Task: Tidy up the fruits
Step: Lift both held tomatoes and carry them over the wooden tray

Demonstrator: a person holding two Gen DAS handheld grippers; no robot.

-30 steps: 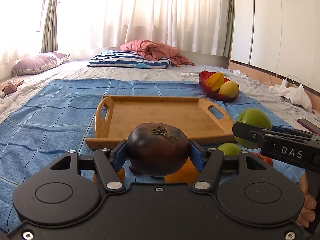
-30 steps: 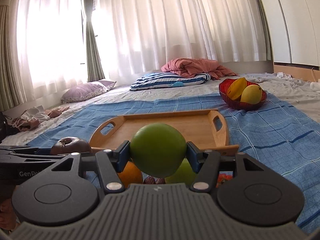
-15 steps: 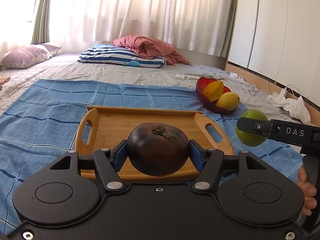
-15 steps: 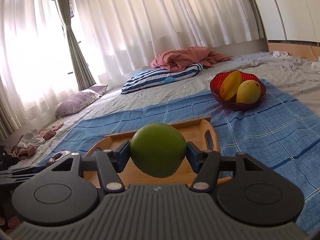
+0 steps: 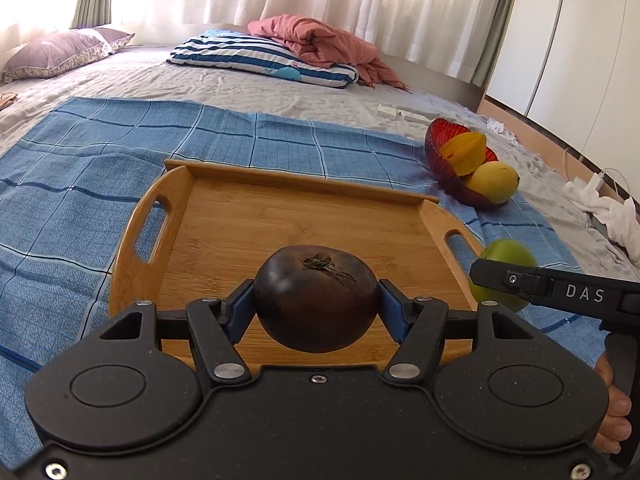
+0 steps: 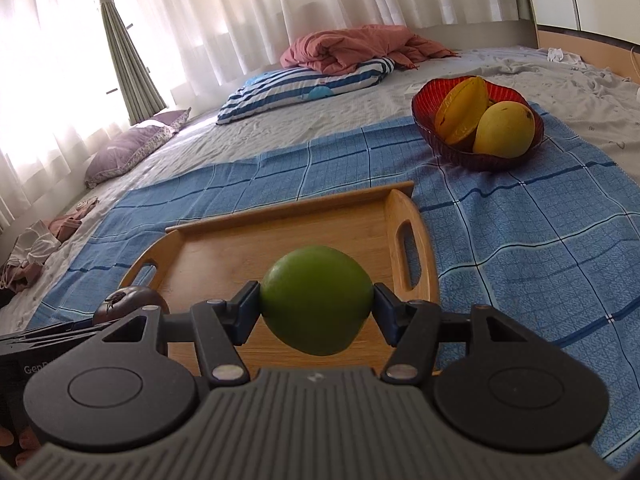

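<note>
My left gripper (image 5: 316, 312) is shut on a dark purple-brown tomato (image 5: 316, 296) and holds it above the near edge of a wooden tray (image 5: 280, 216). My right gripper (image 6: 316, 314) is shut on a green round fruit (image 6: 316, 300) above the tray's (image 6: 280, 240) near right part. The green fruit also shows in the left wrist view (image 5: 504, 256), right of the tray. The tomato shows in the right wrist view (image 6: 132, 304) at the lower left. The tray holds nothing.
A red bowl (image 6: 424, 112) with a star fruit (image 6: 460, 108) and a yellow mango (image 6: 504, 130) sits beyond the tray to the right on the blue checked cloth (image 6: 520, 216). A striped pillow (image 5: 260, 56) and pink blanket (image 5: 328, 40) lie far back.
Both grippers have risen and moved forward with their fruits, from in front of the tray to over its near edge. The loose fruits near the front have dropped out of view.
</note>
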